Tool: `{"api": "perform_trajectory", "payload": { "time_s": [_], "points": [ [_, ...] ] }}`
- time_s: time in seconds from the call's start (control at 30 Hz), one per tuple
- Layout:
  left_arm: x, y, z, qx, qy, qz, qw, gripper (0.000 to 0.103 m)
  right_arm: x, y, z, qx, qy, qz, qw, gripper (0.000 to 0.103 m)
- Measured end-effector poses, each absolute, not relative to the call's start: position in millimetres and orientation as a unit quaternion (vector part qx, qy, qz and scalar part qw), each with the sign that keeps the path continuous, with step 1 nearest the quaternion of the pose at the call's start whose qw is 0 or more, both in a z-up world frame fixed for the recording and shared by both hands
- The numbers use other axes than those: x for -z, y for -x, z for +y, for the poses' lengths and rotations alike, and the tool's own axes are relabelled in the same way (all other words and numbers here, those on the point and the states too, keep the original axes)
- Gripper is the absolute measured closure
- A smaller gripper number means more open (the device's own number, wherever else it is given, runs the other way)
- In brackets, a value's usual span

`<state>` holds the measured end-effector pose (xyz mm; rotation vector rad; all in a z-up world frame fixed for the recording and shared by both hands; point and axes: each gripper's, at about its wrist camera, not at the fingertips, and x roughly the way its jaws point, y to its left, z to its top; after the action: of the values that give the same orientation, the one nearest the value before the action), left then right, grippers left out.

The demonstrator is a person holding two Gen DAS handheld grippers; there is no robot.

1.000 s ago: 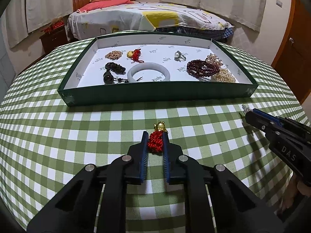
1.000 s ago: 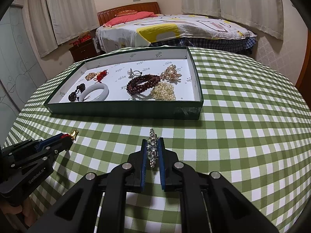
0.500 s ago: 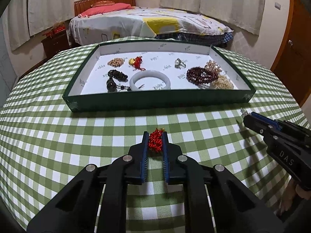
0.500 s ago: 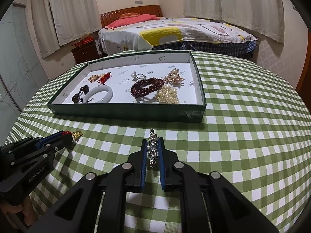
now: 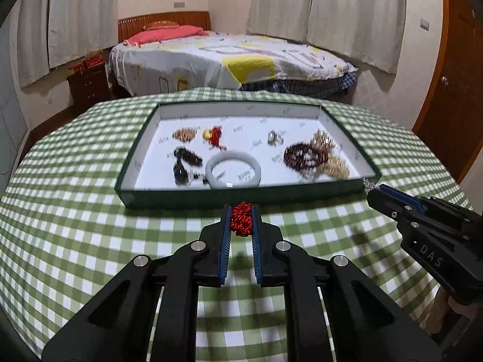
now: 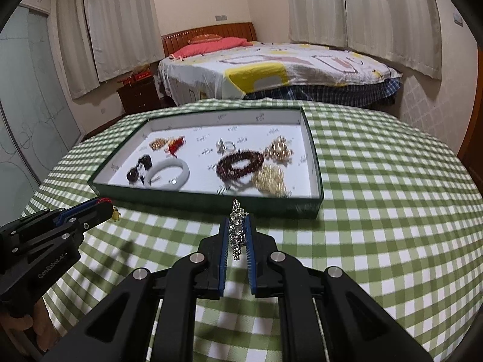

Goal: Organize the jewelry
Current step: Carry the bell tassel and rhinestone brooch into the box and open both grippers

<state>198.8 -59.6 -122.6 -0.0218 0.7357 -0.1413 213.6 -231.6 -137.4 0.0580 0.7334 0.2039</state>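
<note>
My left gripper (image 5: 241,211) is shut on a red knotted cord charm (image 5: 241,221); its gold pendant (image 6: 115,214) hangs below the tips in the right wrist view. My right gripper (image 6: 237,221) is shut on a silver crystal piece (image 6: 236,232). Both hover above the green checked tablecloth, just short of the near wall of the green tray (image 5: 211,194). Inside the tray lie a pale jade bangle (image 5: 233,169), dark red bead bracelet (image 5: 303,157), gold clusters (image 5: 335,164), a ring (image 5: 275,137), dark beads (image 5: 187,158) and a red-gold charm (image 5: 212,135).
The round table (image 6: 392,196) carries a green-and-white checked cloth. Behind it stand a bed (image 5: 229,60), a dark nightstand (image 5: 89,86) and curtains. A wooden door (image 5: 455,90) is at the right. A hand (image 6: 36,325) holds the left gripper handle.
Both grippers have risen with their pieces and tilted up, so the tray sits nearer the fingertips and more of the room shows. The gold pendant has dropped out of the left wrist view.
</note>
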Motion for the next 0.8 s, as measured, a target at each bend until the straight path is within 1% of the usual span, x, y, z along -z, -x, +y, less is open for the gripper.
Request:
{"api": "perform_trajectory", "payload": {
  "time_s": [0.3,0.5,0.63,0.8],
  "points": [
    [94,-229,-62,0.069,0.014,0.322,0.944,0.09,110,-247,-227,-0.103,-0.021,0.322,0.941,0.091],
    [81,-264,-66,0.065,0.011,0.3,0.952,0.09,97,-280,-223,-0.103,-0.025,0.299,0.948,0.091],
    [83,-291,-69,0.062,0.011,0.301,0.951,0.09,96,-304,-222,-0.104,-0.026,0.297,0.949,0.091],
    [96,-328,-72,0.056,0.01,0.317,0.947,0.09,108,-335,-218,-0.101,-0.021,0.31,0.945,0.092]
  ]
}}
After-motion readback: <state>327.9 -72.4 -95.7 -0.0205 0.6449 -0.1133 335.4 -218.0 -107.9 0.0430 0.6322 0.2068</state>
